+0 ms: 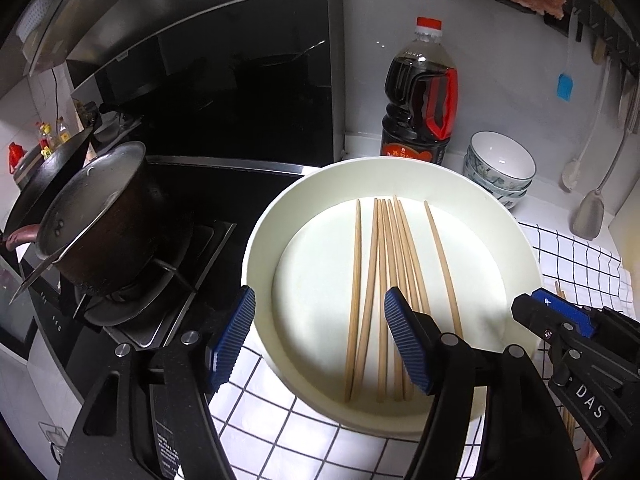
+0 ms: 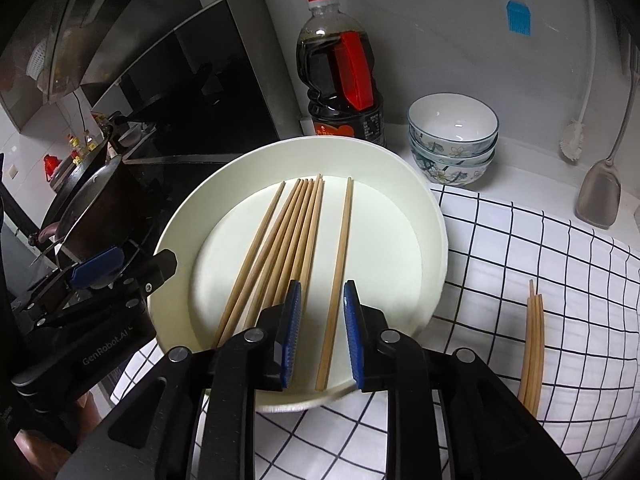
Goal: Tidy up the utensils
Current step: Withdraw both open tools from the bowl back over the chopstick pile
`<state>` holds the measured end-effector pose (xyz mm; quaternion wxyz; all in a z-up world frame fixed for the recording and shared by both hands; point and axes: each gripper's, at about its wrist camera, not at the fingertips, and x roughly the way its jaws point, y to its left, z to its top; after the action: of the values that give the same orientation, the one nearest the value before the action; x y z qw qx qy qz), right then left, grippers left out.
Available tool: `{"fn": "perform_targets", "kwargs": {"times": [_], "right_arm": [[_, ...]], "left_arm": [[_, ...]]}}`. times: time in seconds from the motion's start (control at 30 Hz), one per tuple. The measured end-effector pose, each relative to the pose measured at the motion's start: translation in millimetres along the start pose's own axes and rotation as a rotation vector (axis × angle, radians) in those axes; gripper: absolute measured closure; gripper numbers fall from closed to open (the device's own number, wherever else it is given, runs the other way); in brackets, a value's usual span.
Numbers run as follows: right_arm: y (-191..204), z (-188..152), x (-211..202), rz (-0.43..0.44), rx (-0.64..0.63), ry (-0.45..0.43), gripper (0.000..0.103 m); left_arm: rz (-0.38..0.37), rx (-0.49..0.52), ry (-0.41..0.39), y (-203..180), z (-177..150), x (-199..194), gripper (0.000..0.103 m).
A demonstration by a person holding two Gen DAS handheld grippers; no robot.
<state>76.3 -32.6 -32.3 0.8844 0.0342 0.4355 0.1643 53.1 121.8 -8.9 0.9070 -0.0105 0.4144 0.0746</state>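
- Claws first, nearest of all: the right claw (image 2: 319, 334) hangs over the near rim of the white basin (image 2: 434, 216), its blue pads parted on either side of a single chopstick (image 2: 339, 276) with a clear gap on both sides, so it is open and gripping nothing.
- Left of it, the left claw (image 1: 320, 338) is spread wide over the basin's near left rim, one pad outside the wall and one above the basin floor, holding nothing.
- Inside the basin, a loose fan of chopsticks (image 2: 280, 248) lies flat on the bottom, running near to far, with the single one set apart on the right.
- Right of the basin, a small bundle of chopsticks (image 2: 533, 348) lies on the checked cloth (image 2: 520, 248) that covers the worktop.
- Beyond the basin stands a dark sauce bottle (image 2: 340, 80) with a red cap, and just right of it a stack of patterned bowls (image 2: 454, 140).
- Far left, a dark pot (image 1: 100, 216) sits on the stove burner.
- On the far wall at the right hang a metal spatula (image 2: 600, 192), a white brush (image 2: 572, 144) and a blue silicone brush (image 2: 519, 16).
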Motion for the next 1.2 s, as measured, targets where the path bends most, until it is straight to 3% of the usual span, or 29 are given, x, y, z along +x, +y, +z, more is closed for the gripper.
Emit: {"fn": "perform_targets", "kwargs": {"times": [0.23,0.57,1.2], "right_arm": [[-3,-13,-20,0.0,-0.01,-0.018,0.08],[-21,-32,-49,-0.024,0.012,-0.047,0.066],[-95,-84,-98,-0.17,0.091,-0.085,0.047]], "left_arm": [[0.007,0.004,-0.008,-9,-11,-18,0.033],[-0.026,0.031,-0.015,-31,-25,-38,0.022],[-0.136,0.139,0.013,-102,-52,-52,0.008]]}}
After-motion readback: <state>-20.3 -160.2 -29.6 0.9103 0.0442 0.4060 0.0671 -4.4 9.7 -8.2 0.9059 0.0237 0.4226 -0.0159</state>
